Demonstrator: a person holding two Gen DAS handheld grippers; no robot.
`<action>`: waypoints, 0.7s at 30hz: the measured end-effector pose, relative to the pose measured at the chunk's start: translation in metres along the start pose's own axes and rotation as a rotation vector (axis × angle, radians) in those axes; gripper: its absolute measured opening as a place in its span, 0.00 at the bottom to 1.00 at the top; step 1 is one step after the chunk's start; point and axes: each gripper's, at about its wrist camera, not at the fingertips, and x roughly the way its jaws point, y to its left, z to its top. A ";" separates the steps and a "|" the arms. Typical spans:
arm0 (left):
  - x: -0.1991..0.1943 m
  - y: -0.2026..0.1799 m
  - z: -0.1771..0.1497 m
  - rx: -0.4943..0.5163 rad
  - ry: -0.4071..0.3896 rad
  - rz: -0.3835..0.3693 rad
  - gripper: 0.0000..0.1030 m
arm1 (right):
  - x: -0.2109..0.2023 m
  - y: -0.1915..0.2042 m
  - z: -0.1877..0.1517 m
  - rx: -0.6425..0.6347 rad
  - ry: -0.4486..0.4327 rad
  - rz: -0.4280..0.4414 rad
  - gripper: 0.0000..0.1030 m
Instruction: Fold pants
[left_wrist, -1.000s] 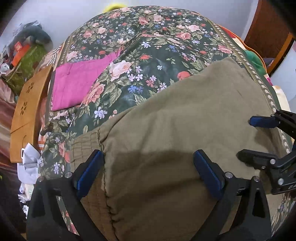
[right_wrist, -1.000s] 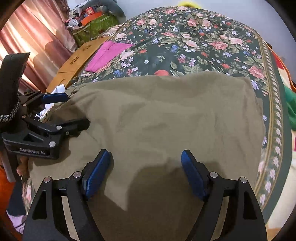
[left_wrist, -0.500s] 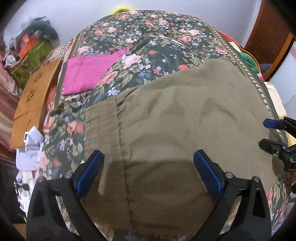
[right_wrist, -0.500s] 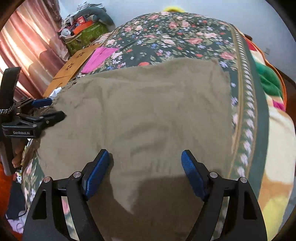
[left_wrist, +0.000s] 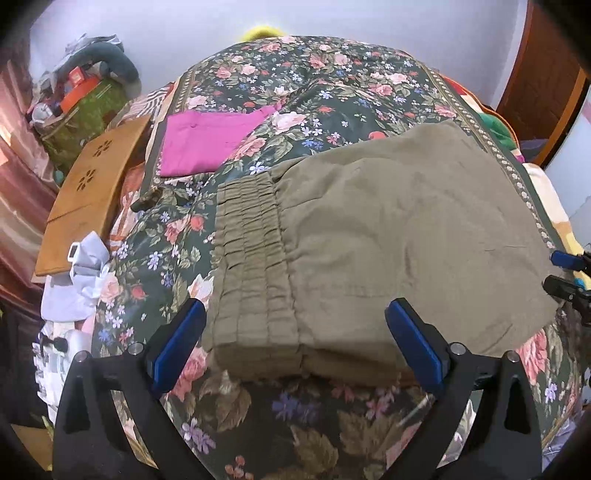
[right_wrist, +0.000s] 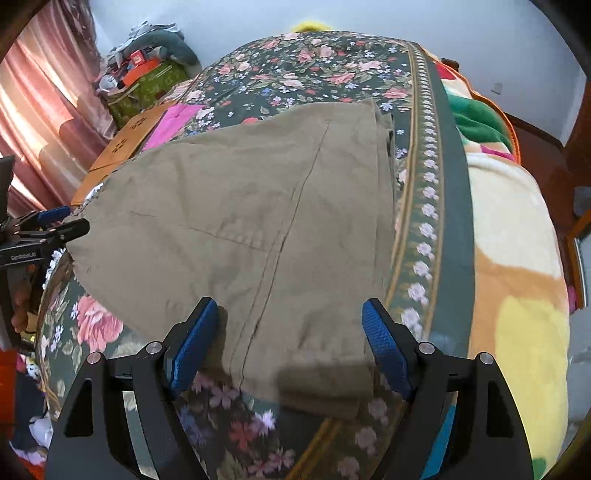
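Olive-green pants (left_wrist: 388, 229) lie folded flat on a floral bedspread (left_wrist: 295, 92), with the gathered elastic waistband (left_wrist: 251, 266) on their left end. My left gripper (left_wrist: 295, 343) hovers open over the near edge at the waistband, nothing pinched between its blue pads. In the right wrist view the pants (right_wrist: 240, 206) show a long seam and a pocket line. My right gripper (right_wrist: 290, 343) stands open above their near right corner, its pads clear of the cloth. Each gripper shows at the edge of the other's view: right gripper (left_wrist: 559, 273), left gripper (right_wrist: 70, 220).
A folded magenta cloth (left_wrist: 207, 144) lies on the bedspread beyond the waistband. A wooden board (left_wrist: 92, 192) and crumpled white items (left_wrist: 81, 273) sit off the bed's left side. A colourful blanket (right_wrist: 517, 258) covers the right side. Clutter (left_wrist: 81, 110) is stacked at the far left.
Both grippers drew back toward the pants' near edge and apart, the left toward the waistband, the right toward the opposite end. The pants stayed flat; both stayed open.
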 end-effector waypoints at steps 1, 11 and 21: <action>-0.002 0.002 -0.001 -0.008 0.001 -0.002 0.97 | -0.001 0.000 -0.001 -0.004 -0.002 -0.004 0.75; -0.038 0.014 -0.003 -0.066 -0.060 -0.017 0.97 | -0.030 0.021 0.014 -0.087 -0.096 -0.005 0.75; -0.053 0.022 -0.019 -0.192 -0.076 -0.136 0.97 | -0.032 0.070 0.032 -0.204 -0.200 -0.015 0.75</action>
